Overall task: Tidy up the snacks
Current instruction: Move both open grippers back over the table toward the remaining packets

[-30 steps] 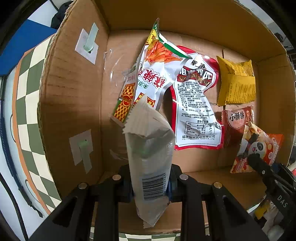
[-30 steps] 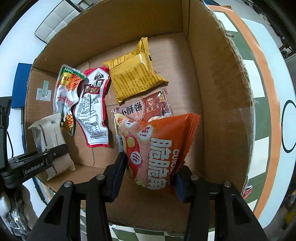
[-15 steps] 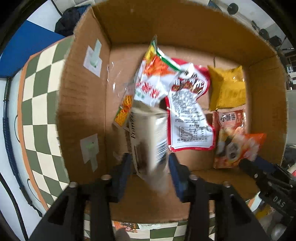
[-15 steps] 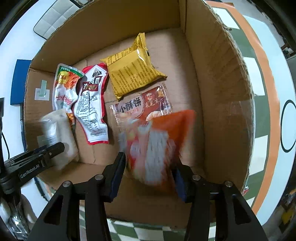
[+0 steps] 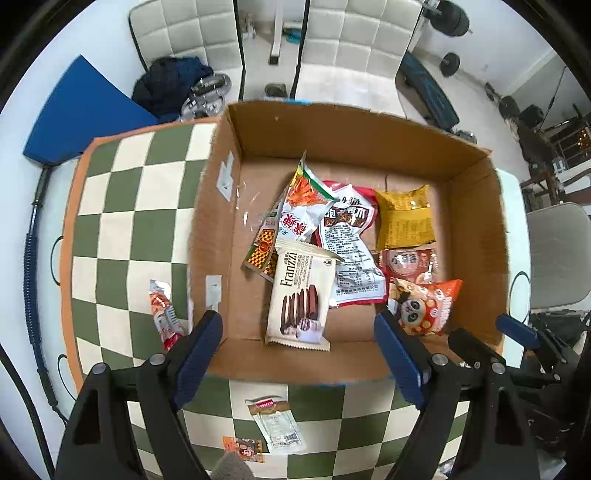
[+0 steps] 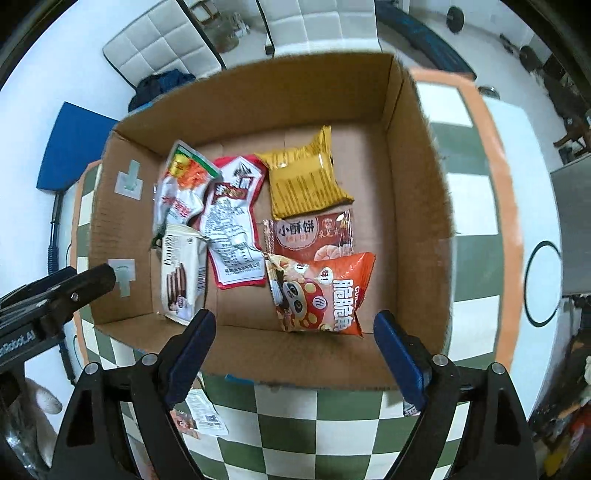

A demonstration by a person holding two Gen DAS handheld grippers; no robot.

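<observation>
Snack packets lie together on the floor of an open cardboard box (image 5: pixel 476 236) that stands on a green-and-cream checkered cloth (image 5: pixel 122 206). Both grippers hang above the box's near edge, pointing down. The left gripper (image 5: pixel 299 354) has just been opening its jaws; they now stand wide apart with nothing between them, and the cream Franzzi cookie packet (image 5: pixel 299 295) lies flat on the box floor below, its top edge overlapping an orange-and-white packet (image 5: pixel 295 214) and touching a red-bordered white packet (image 5: pixel 351 251). The right gripper (image 6: pixel 295 350) has likewise just been opening, its jaws spread and empty, and the orange panda snack bag (image 6: pixel 321 291) rests on the box floor just ahead of it, lying partly over a red biscuit packet (image 6: pixel 310 232). Beyond that, a yellow packet (image 6: pixel 306 181) sits toward the far wall, just beside the red-bordered one. Outside the box, on the cloth, three more snacks wait: a red-and-white stick packet (image 5: pixel 162 310) close to the box's left wall, a clear white packet (image 5: pixel 277 424) in front of the near wall, and a small orange packet (image 5: pixel 243 446) touching it. White padded chairs (image 5: pixel 192 33) stand beyond the table, and a blue mat (image 5: pixel 85 110) lies on the floor to the left.
</observation>
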